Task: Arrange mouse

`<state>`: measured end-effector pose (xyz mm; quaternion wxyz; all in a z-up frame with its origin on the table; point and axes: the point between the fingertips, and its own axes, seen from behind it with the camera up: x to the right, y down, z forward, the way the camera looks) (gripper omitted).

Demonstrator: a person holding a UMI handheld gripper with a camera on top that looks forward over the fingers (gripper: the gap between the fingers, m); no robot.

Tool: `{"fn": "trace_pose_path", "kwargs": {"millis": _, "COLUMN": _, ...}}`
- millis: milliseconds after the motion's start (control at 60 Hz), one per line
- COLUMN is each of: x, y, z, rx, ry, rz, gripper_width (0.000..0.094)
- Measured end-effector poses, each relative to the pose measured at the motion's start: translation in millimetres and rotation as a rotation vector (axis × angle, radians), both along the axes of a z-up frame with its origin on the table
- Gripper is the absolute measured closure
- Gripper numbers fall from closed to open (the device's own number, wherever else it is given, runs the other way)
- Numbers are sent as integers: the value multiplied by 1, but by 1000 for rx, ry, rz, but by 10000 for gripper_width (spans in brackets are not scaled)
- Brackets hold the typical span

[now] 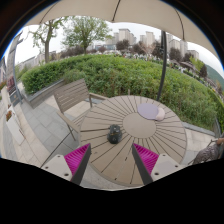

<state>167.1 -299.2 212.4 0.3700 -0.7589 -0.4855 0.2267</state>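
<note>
A dark computer mouse (114,133) lies on a round wooden slatted table (135,155), just ahead of my fingers and a little left of the middle. A light round mouse mat (151,110) lies further back on the table, to the right of the mouse. My gripper (111,161) hovers over the table's near edge, open and empty, with its magenta pads (78,157) wide apart. The mouse is beyond the fingertips, not between them.
A wooden chair (70,97) stands left of the table and another chair (212,151) at the right. A parasol pole (160,66) rises behind the table. A green hedge (120,72) and buildings lie beyond. Paved floor spreads at the left.
</note>
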Motion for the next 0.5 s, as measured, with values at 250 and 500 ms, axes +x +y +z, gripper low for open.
{"fn": "trace_pose_path", "kwargs": {"millis": 250, "x": -63, "y": 35, "z": -68, "rx": 24, "ry": 2, "rz": 17, "gripper_width": 84}}
{"fn": "trace_pose_path", "kwargs": {"millis": 500, "x": -132, "y": 78, "z": -158, "rx": 38, "ry": 8, "rz": -33, "gripper_width": 86}}
